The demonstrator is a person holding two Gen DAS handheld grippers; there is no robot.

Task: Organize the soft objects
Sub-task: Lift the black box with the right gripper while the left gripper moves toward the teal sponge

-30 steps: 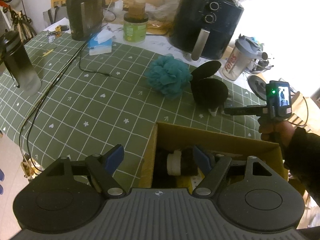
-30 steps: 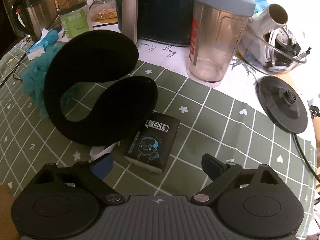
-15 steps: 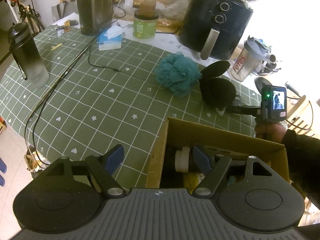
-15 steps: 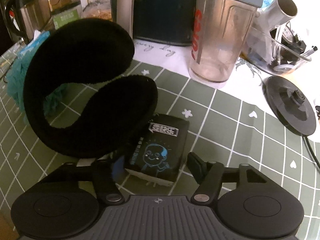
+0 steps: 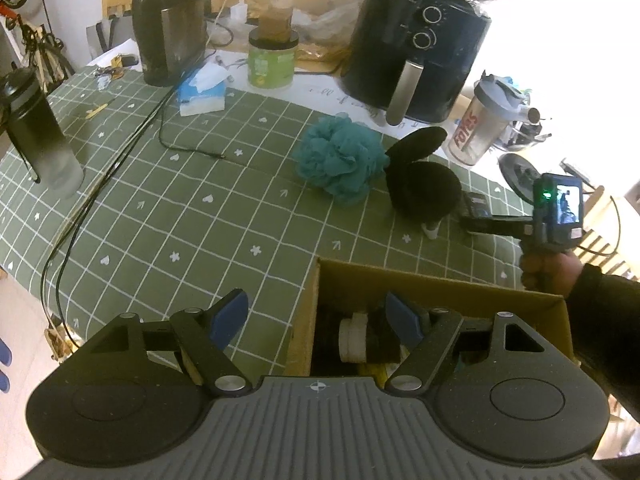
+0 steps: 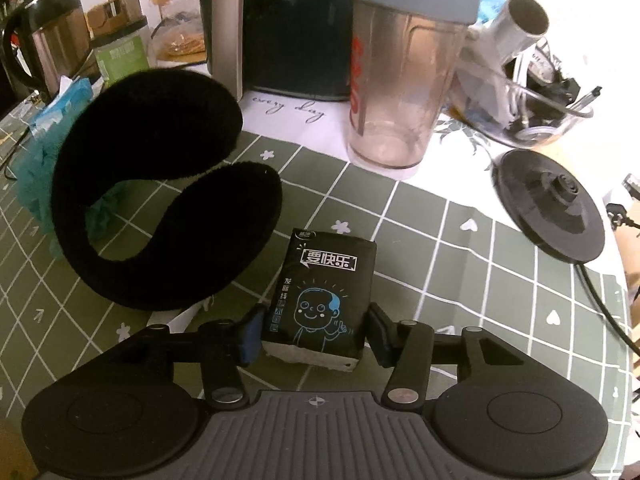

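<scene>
A black tissue pack [image 6: 324, 280] with a cartoon face lies on the green checked cloth between the jaws of my right gripper [image 6: 314, 334]. The jaws are closing and both pads touch its sides. Left of it rests a pair of black fleece earmuffs [image 6: 160, 200], with a teal bath pouf [image 5: 340, 158] behind them. In the left wrist view the right gripper [image 5: 468, 220] reaches in beside the earmuffs [image 5: 424, 188]. My left gripper [image 5: 316, 312] hangs open over the left wall of a cardboard box [image 5: 440, 284], which holds dark items and a white round piece [image 5: 354, 338].
Along the back stand a black air fryer [image 5: 416, 44], a kettle [image 5: 168, 24], a green jar [image 5: 272, 60] and a shaker bottle [image 6: 400, 80]. A kettle base [image 6: 548, 208] lies right of the pack. A dark water bottle [image 5: 40, 136] and a black cable [image 5: 120, 152] are at the left.
My right gripper has closed in from wide open onto the sides of the black tissue pack. The left gripper stays open over the box.
</scene>
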